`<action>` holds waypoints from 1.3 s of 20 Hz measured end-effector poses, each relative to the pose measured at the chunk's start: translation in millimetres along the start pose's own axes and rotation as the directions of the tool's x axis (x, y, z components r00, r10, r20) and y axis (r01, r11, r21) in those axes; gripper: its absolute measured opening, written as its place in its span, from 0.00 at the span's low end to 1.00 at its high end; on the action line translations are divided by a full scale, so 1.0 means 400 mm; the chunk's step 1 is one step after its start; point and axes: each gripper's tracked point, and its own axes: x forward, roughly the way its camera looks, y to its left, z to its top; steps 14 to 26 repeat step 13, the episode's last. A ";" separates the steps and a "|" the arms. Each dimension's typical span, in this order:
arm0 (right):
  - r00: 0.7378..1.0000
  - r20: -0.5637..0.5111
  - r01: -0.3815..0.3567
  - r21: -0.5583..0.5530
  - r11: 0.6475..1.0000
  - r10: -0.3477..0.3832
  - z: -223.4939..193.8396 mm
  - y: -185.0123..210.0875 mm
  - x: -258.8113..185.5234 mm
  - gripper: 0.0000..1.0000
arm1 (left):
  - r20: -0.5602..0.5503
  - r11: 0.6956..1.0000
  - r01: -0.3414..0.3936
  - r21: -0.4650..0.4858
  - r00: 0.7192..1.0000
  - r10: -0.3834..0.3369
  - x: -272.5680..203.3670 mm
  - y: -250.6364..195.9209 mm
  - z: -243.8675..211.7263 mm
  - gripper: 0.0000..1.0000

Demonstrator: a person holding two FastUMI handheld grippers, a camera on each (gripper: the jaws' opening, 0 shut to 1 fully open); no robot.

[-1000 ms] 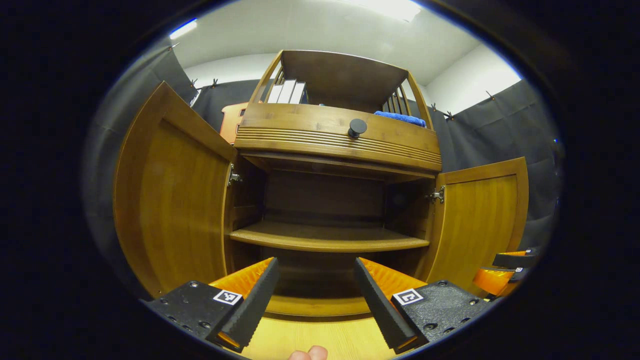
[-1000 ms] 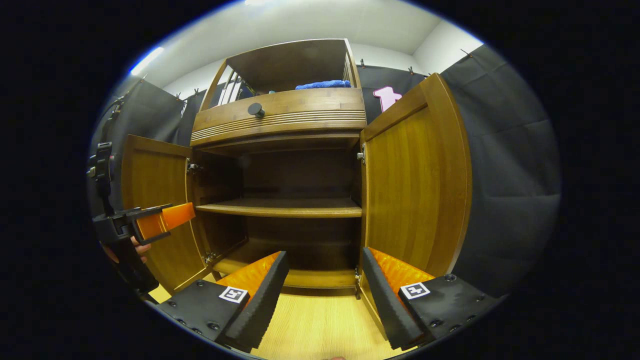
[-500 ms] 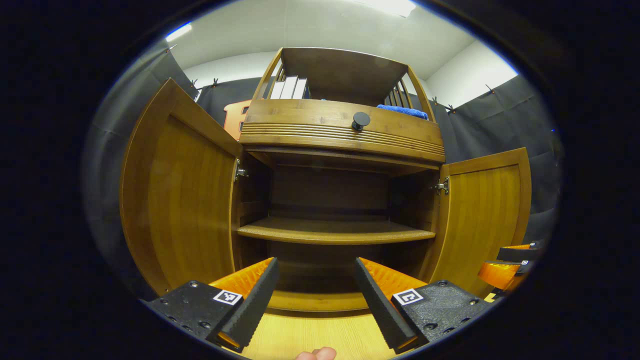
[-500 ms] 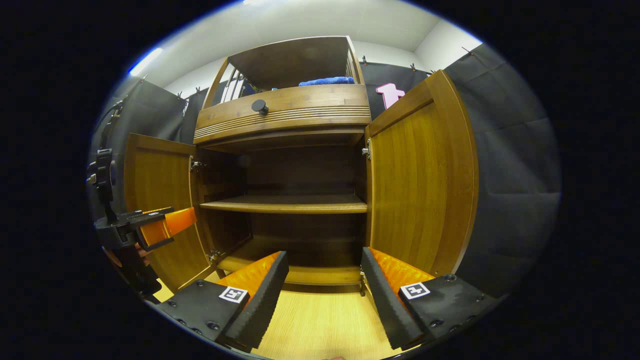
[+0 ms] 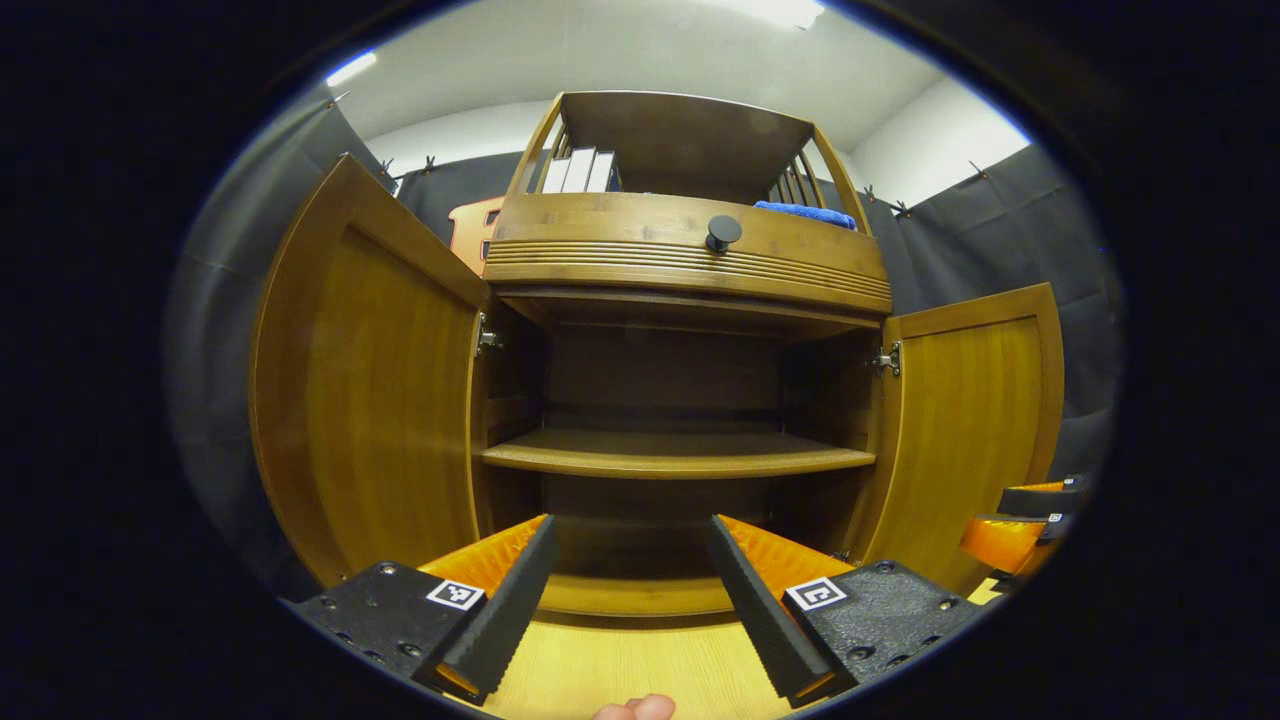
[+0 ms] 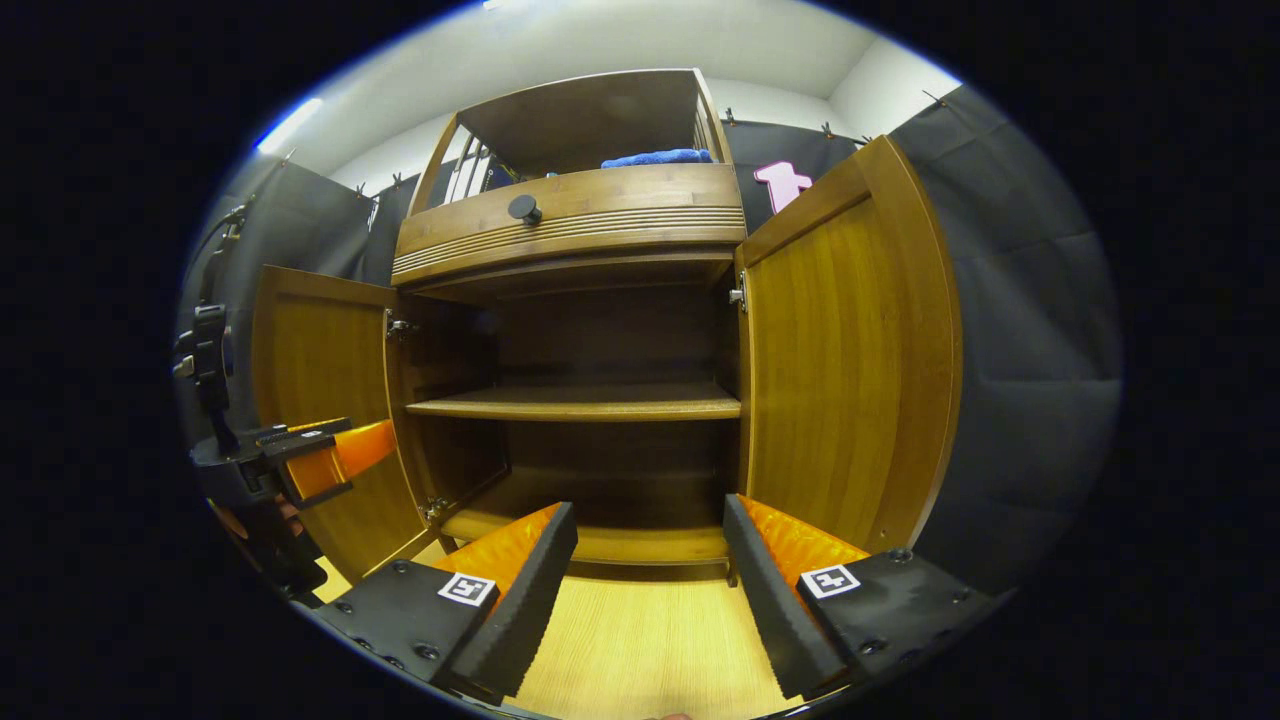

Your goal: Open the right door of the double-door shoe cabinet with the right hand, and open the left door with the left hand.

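Observation:
The wooden shoe cabinet (image 5: 690, 250) stands before me with both doors swung wide. In the left gripper view the left door (image 5: 375, 385) stands near on the left and the right door (image 5: 965, 420) farther off on the right. My left gripper (image 5: 630, 590) is open, low in front of the cabinet, touching nothing. In the right gripper view the right door (image 6: 845, 360) is near and the left door (image 6: 320, 400) lies beyond. My right gripper (image 6: 645, 590) is open and holds nothing. Each view catches the other gripper (image 6: 300, 460) (image 5: 1020, 520) at its edge.
Inside, a bare middle shelf (image 5: 675, 460) and bottom board (image 6: 590, 545) show. A drawer with a dark round knob (image 5: 722, 232) sits above; books (image 5: 580, 172) and a blue cloth (image 5: 805, 212) lie on top. Light wood floor (image 6: 640, 650) runs below. A fingertip (image 5: 635, 708) shows at the bottom edge.
Both grippers have drawn slightly back and away from the cabinet, both still open. The doors stay wide; the cabinet sits a little higher and more centred in each view.

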 end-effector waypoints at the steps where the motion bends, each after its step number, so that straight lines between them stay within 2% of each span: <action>1: 1.000 -0.001 -0.001 0.000 1.000 0.001 0.000 0.001 0.000 0.89 | 0.001 1.000 -0.003 0.002 1.000 0.003 -0.001 0.001 0.000 0.92; 3: 1.000 -0.002 -0.002 -0.002 1.000 0.002 0.002 0.002 0.001 0.89 | 0.002 1.000 -0.006 0.003 1.000 0.006 0.002 0.004 -0.001 0.95; 5: 1.000 -0.002 -0.003 -0.005 1.000 0.003 0.000 0.004 0.000 0.89 | 0.004 1.000 -0.006 0.002 1.000 0.006 0.001 0.007 -0.003 0.95; 6: 1.000 -0.002 -0.004 -0.006 1.000 0.004 0.000 0.006 0.001 0.89 | 0.004 1.000 -0.007 0.001 1.000 0.007 0.003 0.010 -0.006 0.92; 12: 1.000 -0.006 -0.005 -0.008 1.000 0.005 -0.001 0.007 0.005 0.89 | -0.001 1.000 -0.012 -0.004 1.000 0.012 0.003 0.014 -0.015 0.92; 13: 1.000 -0.006 -0.005 -0.009 1.000 0.005 0.000 0.007 0.006 0.89 | 0.001 1.000 -0.012 -0.004 1.000 0.012 0.002 0.015 -0.013 0.98; 26: 1.000 -0.006 -0.005 -0.009 1.000 0.005 0.000 0.007 0.006 0.89 | 0.001 1.000 -0.012 -0.004 1.000 0.012 0.002 0.015 -0.013 0.98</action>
